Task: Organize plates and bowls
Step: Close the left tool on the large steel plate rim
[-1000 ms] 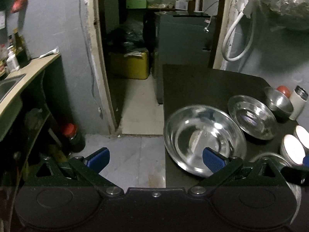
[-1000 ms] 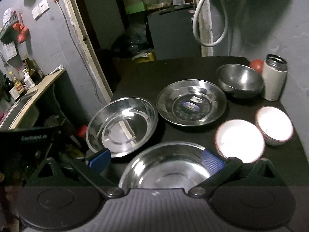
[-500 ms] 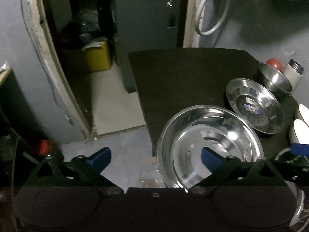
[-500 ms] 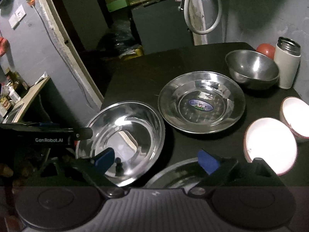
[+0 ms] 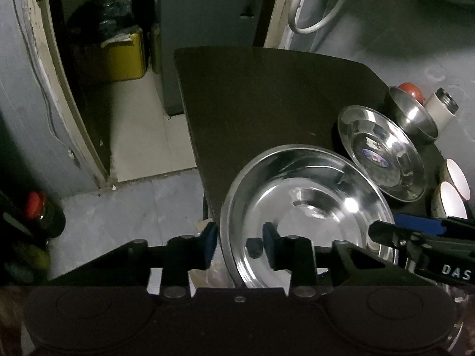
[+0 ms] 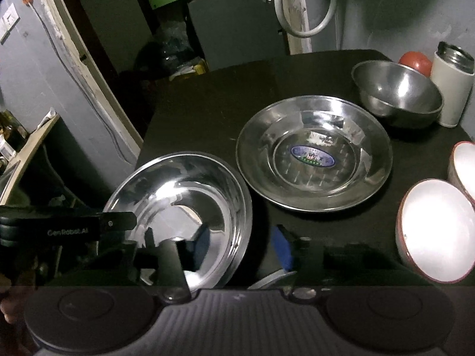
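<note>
A large shiny steel plate (image 5: 311, 201) lies at the near left corner of the black table (image 5: 261, 95). My left gripper (image 5: 239, 244) has closed on its left rim, one pad outside and one inside. My right gripper (image 6: 242, 246) straddles the right rim of the same plate (image 6: 184, 195), its fingers half closed, with a dark gap between the outer pad and the rim. A smaller steel plate (image 6: 314, 154) with a blue sticker lies just behind. A steel bowl (image 6: 397, 95) and two white bowls (image 6: 436, 231) sit to the right.
Another steel bowl's rim (image 6: 270, 280) shows under my right gripper. A white flask (image 6: 451, 86) and a red round thing (image 6: 415, 60) stand at the back right. The table ends just left of the big plate, above the tiled floor (image 5: 133, 222). A yellow bin (image 5: 124, 56) fills the doorway.
Both grippers have moved in and down onto the large plate and narrowed from wide open. The left one now pinches the left rim; the right one brackets the right rim.
</note>
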Motion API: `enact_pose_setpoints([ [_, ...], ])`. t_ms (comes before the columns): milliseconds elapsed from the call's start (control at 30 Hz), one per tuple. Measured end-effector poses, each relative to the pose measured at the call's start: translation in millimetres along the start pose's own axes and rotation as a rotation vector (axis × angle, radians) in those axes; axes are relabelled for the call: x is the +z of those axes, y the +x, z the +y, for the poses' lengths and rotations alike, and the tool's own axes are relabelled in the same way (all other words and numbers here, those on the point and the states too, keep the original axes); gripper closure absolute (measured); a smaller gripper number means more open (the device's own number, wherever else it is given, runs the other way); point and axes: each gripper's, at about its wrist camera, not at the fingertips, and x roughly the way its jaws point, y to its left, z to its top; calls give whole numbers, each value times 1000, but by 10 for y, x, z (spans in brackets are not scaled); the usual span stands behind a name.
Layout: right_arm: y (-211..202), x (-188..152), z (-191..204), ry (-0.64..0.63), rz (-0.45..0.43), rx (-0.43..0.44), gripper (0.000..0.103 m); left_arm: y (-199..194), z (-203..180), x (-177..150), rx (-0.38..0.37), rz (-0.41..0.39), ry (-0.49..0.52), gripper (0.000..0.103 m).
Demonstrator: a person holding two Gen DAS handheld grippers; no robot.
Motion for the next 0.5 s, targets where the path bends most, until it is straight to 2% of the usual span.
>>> enact_pose_setpoints([
  [167, 87, 2, 11, 6, 19, 28, 78, 57, -2, -19, 37, 5, -54, 79],
  [267, 99, -22, 36, 1, 17, 27, 80, 45, -21, -20, 62, -6, -61, 82],
  [367, 83, -33, 15, 7, 18, 28, 88, 11, -15, -31, 69, -15, -90, 86],
  [500, -29, -18, -34, 14, -1, 45, 88, -103, -49, -26, 70, -39, -105, 89],
])
